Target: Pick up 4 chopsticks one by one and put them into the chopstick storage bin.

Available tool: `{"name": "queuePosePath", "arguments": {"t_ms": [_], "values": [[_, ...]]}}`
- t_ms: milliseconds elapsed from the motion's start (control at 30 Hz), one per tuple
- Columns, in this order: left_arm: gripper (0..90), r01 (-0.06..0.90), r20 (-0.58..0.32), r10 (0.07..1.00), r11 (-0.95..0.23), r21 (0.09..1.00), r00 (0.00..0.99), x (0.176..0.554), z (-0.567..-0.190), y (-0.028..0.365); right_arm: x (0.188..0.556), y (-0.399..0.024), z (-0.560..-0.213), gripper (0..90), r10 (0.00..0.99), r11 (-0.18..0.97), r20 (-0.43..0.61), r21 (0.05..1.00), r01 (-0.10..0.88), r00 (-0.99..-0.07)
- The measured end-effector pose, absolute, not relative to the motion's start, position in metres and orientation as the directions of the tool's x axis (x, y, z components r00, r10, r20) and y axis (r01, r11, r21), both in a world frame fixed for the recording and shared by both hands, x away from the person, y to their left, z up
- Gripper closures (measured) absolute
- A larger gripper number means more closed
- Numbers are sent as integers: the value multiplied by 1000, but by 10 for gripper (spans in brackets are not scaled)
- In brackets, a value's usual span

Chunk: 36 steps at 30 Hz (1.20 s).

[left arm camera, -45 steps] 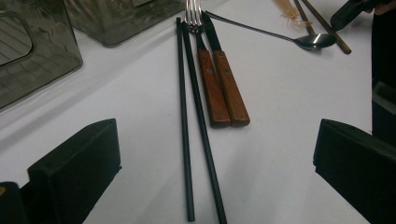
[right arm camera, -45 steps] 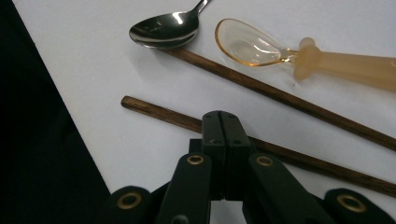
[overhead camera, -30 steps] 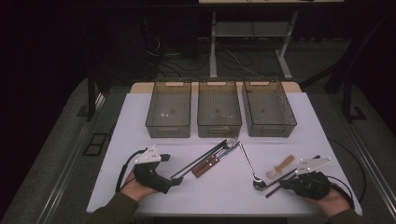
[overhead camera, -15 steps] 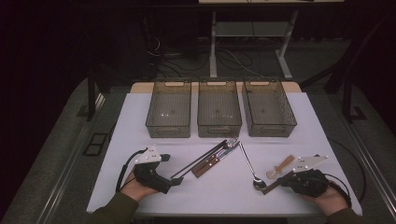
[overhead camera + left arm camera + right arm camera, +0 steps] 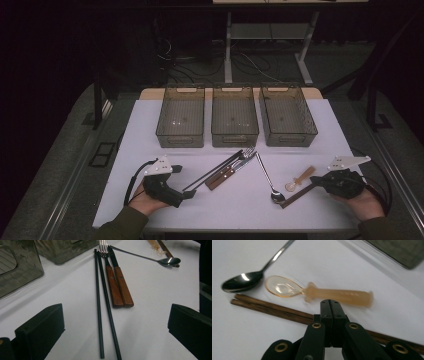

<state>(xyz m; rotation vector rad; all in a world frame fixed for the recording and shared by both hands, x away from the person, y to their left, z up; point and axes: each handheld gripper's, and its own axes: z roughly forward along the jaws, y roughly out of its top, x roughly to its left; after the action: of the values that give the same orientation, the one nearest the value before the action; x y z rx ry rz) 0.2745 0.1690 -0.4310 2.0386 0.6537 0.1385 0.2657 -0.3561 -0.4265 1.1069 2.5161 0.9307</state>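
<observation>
My left gripper (image 5: 182,182) rests at the table's front left, open wide. In the left gripper view it (image 5: 116,315) straddles the near ends of two black chopsticks (image 5: 103,302) without touching them. Beside them lie a fork (image 5: 110,277) and a knife (image 5: 121,282), both with wooden handles. My right gripper (image 5: 319,185) is at the front right, shut on nothing. In the right gripper view it (image 5: 330,302) hovers over two brown chopsticks (image 5: 269,307), just short of an amber plastic spoon (image 5: 332,293). A metal spoon (image 5: 242,281) lies to the left of that one.
Three smoky clear bins (image 5: 180,140) (image 5: 235,140) (image 5: 290,139) stand side by side at the back of the white table (image 5: 150,130), all looking empty. The cutlery group (image 5: 230,170) lies mid-table between my hands. Cables trail from both grippers.
My right gripper has shifted to the right and a little away from me, jaws still shut. The left gripper and the cutlery have stayed put.
</observation>
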Motion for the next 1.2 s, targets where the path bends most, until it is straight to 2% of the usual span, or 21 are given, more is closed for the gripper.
{"name": "queuePosePath", "arguments": {"t_ms": [300, 567, 1200], "values": [[0, 393, -160, 502, -402, 827, 850, 275, -431, 169, 282, -382, -429, 894, 795, 452, 28, 640, 621, -606], [0, 394, -162, 502, -401, 827, 850, 275, -431, 169, 302, -399, -435, 894, 854, 405, 17, 605, 686, -520], [0, 394, -162, 499, -404, 825, 852, 274, -431, 169, 301, -401, -440, 894, 860, 415, 0, 582, 700, -510]]}}
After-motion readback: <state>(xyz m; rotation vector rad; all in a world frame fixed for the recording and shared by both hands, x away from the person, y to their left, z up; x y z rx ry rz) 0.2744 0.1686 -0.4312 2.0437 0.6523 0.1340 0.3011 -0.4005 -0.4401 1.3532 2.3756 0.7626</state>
